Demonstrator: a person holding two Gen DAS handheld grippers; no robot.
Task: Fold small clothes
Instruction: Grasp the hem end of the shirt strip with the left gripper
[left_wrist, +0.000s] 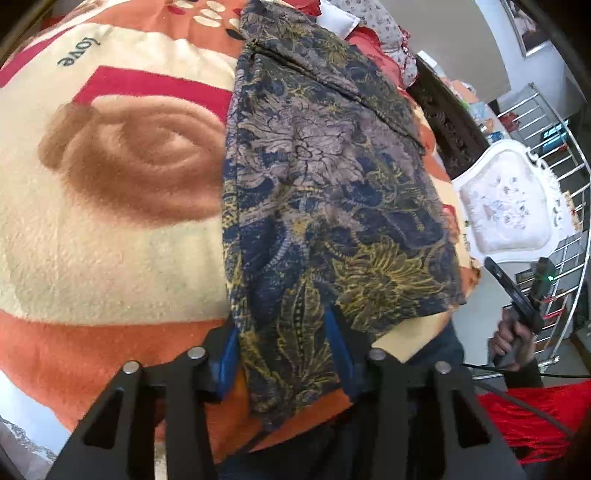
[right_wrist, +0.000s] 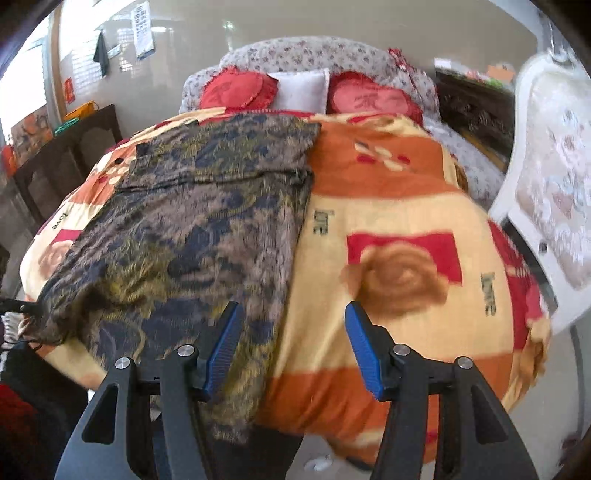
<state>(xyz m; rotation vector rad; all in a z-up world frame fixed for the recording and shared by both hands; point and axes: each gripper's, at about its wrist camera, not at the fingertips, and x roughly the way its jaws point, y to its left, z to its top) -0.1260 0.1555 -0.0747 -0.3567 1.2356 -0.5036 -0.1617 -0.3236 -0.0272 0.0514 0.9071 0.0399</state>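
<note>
A dark blue, grey and yellow floral garment (left_wrist: 325, 192) lies folded lengthwise on an orange and cream rose-print blanket (left_wrist: 110, 229). My left gripper (left_wrist: 282, 354) is open, its blue pads either side of the garment's near hem, which hangs between them at the bed's edge. In the right wrist view the garment (right_wrist: 192, 229) lies left of centre. My right gripper (right_wrist: 293, 343) is open and empty above the blanket (right_wrist: 399, 206), its left pad over the garment's right edge. The right gripper also shows in the left wrist view (left_wrist: 517, 295), held in a hand off the bed.
Red heart cushions (right_wrist: 236, 90) and a white pillow (right_wrist: 301, 88) lie at the bed's head. A white upholstered chair (right_wrist: 554, 177) stands on the right. Dark wooden furniture (right_wrist: 59, 166) stands on the left. A red cloth (left_wrist: 535, 421) is near the bed's foot.
</note>
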